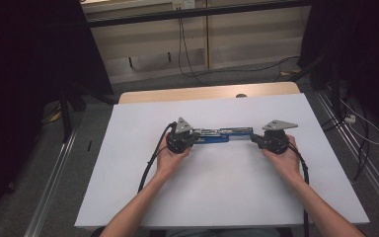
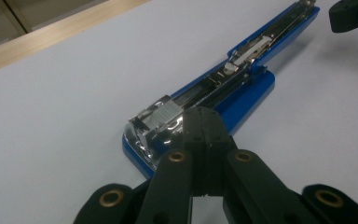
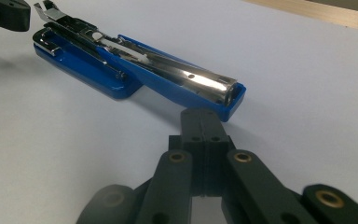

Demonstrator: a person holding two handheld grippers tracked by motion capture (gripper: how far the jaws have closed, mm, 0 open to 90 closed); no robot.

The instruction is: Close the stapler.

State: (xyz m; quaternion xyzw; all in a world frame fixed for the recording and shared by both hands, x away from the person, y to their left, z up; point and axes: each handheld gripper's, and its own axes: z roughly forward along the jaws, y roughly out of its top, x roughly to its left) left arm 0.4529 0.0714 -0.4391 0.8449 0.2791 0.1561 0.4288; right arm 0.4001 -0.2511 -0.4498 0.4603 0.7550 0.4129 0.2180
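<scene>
At the middle of the white table (image 1: 227, 187) lies one blue stapler (image 1: 222, 134), folded open flat so that its base and its upper arm stretch out in a single line. Two black grippers flank it. The left gripper (image 2: 204, 122) sits at the stapler's left end, jaws pressed together with nothing between them; their tips rest against or just above that end, and contact cannot be settled. The right gripper (image 3: 204, 122) sits at the stapler's right end, jaws likewise clenched on nothing, tips just short of the blue plastic.

Counts: one stapler, two grippers, two hands, two grey three-cornered plates, one atop each gripper.

Obscured: in the high view the grippers cover both ends of the stapler, and its metal parts blur into a thin streak. In the left gripper view the far end is cut off by the top edge.

Materials and shapes: the stapler's shell is glossy blue plastic with rounded corners; the staple channel (image 3: 200, 81) inside is bright chromed steel, long and narrow. The jaws are matt black blocks on linked arms with brass-coloured pivot bushings. The table surface is smooth and matt, with a pale wooden strip (image 1: 207, 93) beyond the stapler.
</scene>
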